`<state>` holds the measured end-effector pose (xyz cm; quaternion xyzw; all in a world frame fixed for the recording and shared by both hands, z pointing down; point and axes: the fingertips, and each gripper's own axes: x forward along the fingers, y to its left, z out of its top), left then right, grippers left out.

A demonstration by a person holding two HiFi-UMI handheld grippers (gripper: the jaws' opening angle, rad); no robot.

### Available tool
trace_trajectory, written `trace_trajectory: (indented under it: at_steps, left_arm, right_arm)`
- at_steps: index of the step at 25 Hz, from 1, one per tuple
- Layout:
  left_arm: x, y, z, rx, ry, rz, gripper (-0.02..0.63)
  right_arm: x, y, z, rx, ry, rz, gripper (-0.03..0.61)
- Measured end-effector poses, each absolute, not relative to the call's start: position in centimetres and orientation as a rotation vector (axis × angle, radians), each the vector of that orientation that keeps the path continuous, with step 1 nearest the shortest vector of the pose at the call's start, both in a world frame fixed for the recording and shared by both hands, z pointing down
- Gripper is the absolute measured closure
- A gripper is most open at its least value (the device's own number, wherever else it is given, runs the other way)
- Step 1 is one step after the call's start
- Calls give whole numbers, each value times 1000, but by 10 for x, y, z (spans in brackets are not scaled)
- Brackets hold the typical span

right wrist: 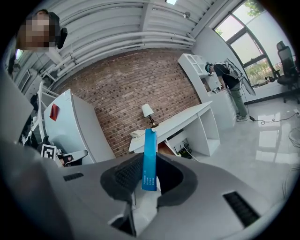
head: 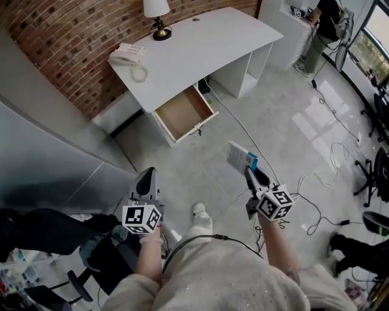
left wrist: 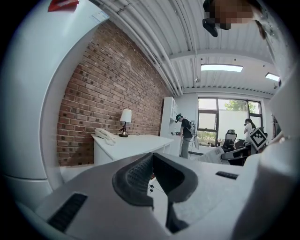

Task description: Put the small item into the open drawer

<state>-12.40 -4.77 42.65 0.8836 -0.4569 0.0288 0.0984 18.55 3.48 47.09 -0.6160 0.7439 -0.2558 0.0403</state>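
The small item is a flat blue and white box [head: 241, 156], and my right gripper [head: 247, 166] is shut on it, holding it upright above the grey floor. In the right gripper view the box [right wrist: 149, 157] stands on edge between the dark pads of the right gripper [right wrist: 150, 182]. The open drawer [head: 185, 113], brown inside with nothing in it, juts from under the white desk [head: 200, 45], well ahead of both grippers. My left gripper [head: 147, 178] is low at the left; in its own view the left gripper [left wrist: 153, 172] is shut with nothing in it.
A white telephone [head: 127, 55] and a lamp [head: 157, 16] stand on the desk by the brick wall. Cables [head: 320, 183] trail over the floor at right near office chairs [head: 378, 174]. A person [head: 324, 24] stands at the back right. A grey cabinet [head: 42, 152] fills the left.
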Motion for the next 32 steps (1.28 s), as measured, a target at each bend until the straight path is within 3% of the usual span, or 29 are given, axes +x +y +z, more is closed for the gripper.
trace_trajectory:
  at_steps: [32]
  left_arm:
    - [-80, -227, 479, 2474, -1391, 95, 607]
  right_arm:
    - [204, -200, 522, -1744, 2472, -952, 494]
